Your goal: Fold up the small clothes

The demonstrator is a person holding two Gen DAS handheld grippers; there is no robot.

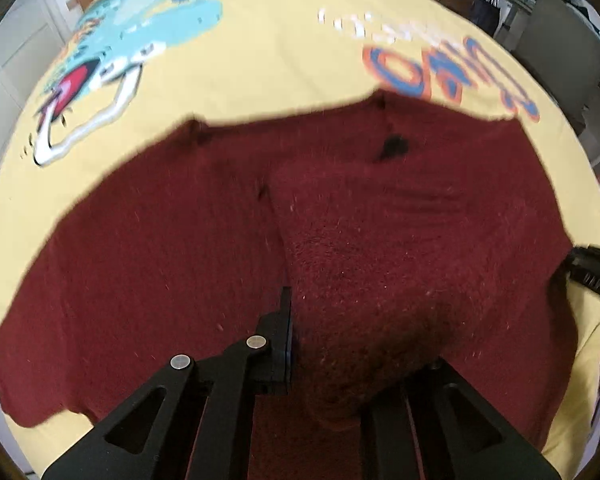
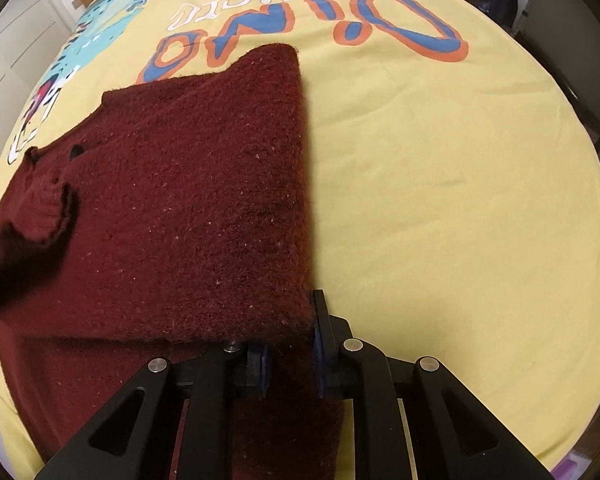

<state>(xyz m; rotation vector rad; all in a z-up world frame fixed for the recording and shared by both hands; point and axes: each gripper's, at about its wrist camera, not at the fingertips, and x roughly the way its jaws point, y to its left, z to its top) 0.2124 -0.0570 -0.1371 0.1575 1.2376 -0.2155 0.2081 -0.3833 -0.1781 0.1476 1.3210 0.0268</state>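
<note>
Maroon sweater (image 2: 188, 208), both claws clamped (yellow sheet (image 2: 440, 200))

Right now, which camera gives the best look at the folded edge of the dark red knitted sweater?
The right wrist view: the dark red knitted sweater shows its folded edge running straight and sharp against the yellow printed cloth. The left wrist view shows mostly the sweater's broad body, blurred, without that edge.
</note>
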